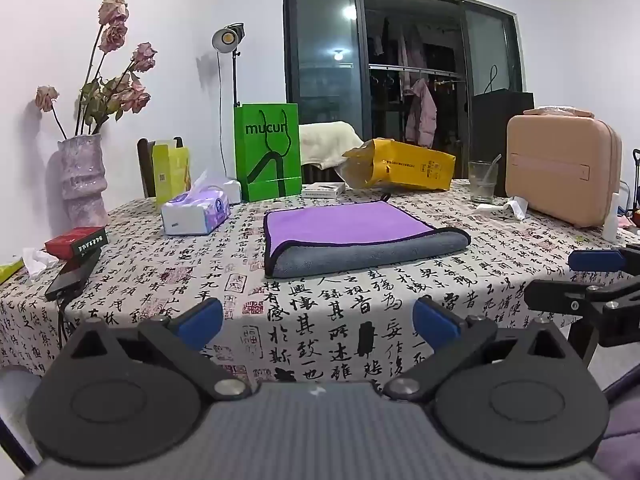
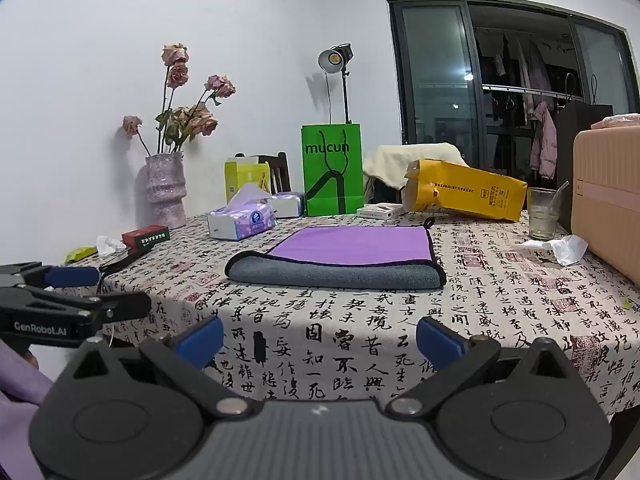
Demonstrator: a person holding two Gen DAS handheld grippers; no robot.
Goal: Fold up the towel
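Note:
A towel (image 1: 352, 236), purple on top and grey on the folded near edge, lies folded flat on the calligraphy-print tablecloth (image 1: 340, 304); it also shows in the right wrist view (image 2: 344, 256). My left gripper (image 1: 318, 322) is open and empty, held off the table's near edge, well short of the towel. My right gripper (image 2: 318, 338) is open and empty, likewise before the near edge. The right gripper also shows at the right edge of the left wrist view (image 1: 568, 280), and the left gripper at the left edge of the right wrist view (image 2: 116, 290).
On the table behind the towel: tissue pack (image 1: 196, 212), green paper bag (image 1: 268, 152), yellow bag (image 1: 404, 166), glass (image 1: 482, 182), pink case (image 1: 564, 168) at right. At left stand a vase with dried roses (image 1: 82, 180), a red box (image 1: 76, 242) and a phone (image 1: 70, 278).

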